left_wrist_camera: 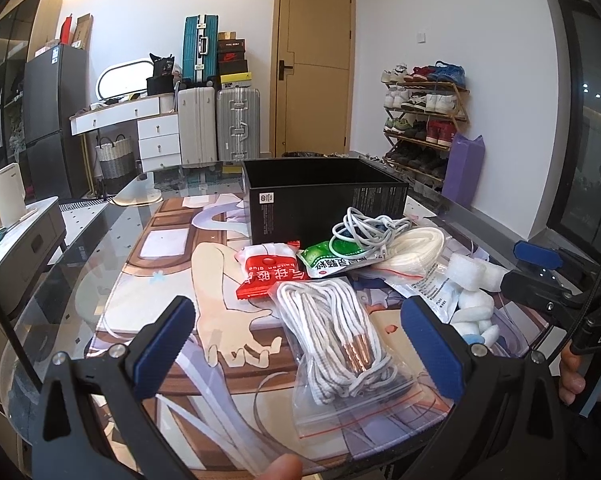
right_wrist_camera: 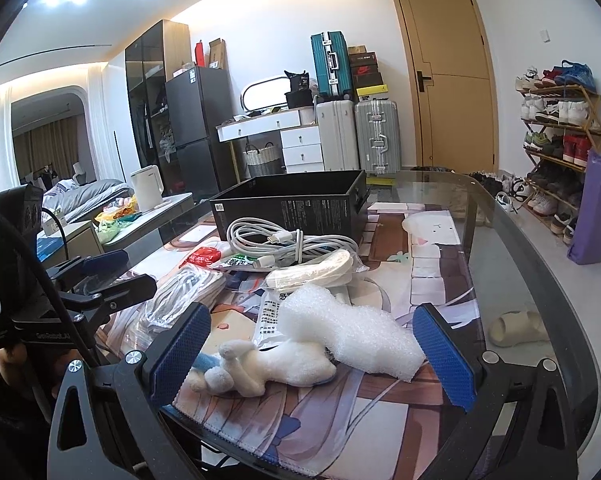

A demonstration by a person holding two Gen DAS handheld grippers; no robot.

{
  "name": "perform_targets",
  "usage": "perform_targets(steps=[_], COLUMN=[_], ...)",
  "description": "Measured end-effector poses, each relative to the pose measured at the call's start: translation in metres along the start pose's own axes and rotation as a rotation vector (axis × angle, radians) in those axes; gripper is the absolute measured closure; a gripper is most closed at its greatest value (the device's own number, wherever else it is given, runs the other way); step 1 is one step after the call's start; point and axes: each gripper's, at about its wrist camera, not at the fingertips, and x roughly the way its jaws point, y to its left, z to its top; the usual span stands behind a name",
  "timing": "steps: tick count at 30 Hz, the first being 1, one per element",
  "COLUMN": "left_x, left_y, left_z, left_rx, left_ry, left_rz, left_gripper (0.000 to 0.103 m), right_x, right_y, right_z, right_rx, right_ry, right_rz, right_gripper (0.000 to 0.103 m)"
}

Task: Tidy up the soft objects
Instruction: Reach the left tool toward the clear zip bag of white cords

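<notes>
Left wrist: zip bag (left_wrist_camera: 352, 360) holds white shoelaces (left_wrist_camera: 332, 332); black box (left_wrist_camera: 324, 196) open-topped.

Both grippers hang low over the near edge of the counter (left_wrist_camera: 60, 264), jaws spread wide and holding nothing. The left gripper (left_wrist_camera: 298, 332) sits to the left, the right gripper (right_wrist_camera: 312, 344) beside it, both pointing toward the counter's far end.

One box (left_wrist_camera: 324, 196); two snack packets (left_wrist_camera: 266, 270)

Left hand-held gripper (left_wrist_camera: 296, 322) wide open — bagged shoelaces (left_wrist_camera: 336, 344) between fingers, black box (left_wrist_camera: 324, 200) behind.
</notes>
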Motion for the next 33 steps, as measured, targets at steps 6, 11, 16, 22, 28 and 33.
perform_targets(steps=[6,11,16,22,28,33], left_x=[0.000,-0.001,-0.001,0.000,0.001,0.001], left_y=[-0.001,0.001,0.000,-0.003,-0.004,-0.005], left_z=[0.000,0.000,0.000,0.000,-0.002,-0.003], left_rx=[0.009,0.006,0.014,0.029,0.036,0.042], left_ry=[0.000,-0.001,0.000,0.001,0.009,0.015], left_rz=[0.003,-0.010,0.000,0.013,0.019,0.016], left_gripper=[0.000,0.000,0.000,0.000,0.000,0.000], right_x=[0.001,0.003,0.006,0.007,0.009,0.011], right_y=[-0.001,-0.003,-0.005,-0.006,-0.014,-0.018], right_z=[-0.001,-0.001,-0.002,-0.002,-0.001,-0.001], right_rx=[0.008,0.012,0.015,0.014,0.038,0.051], right_ry=[0.000,0.006,0.022,0.025,0.045,0.055], right_rz=[0.007,-0.001,0.006,0.002,-0.013,-0.022], right_gripper=[0.001,0.001,0.001,0.001,0.001,0.001])
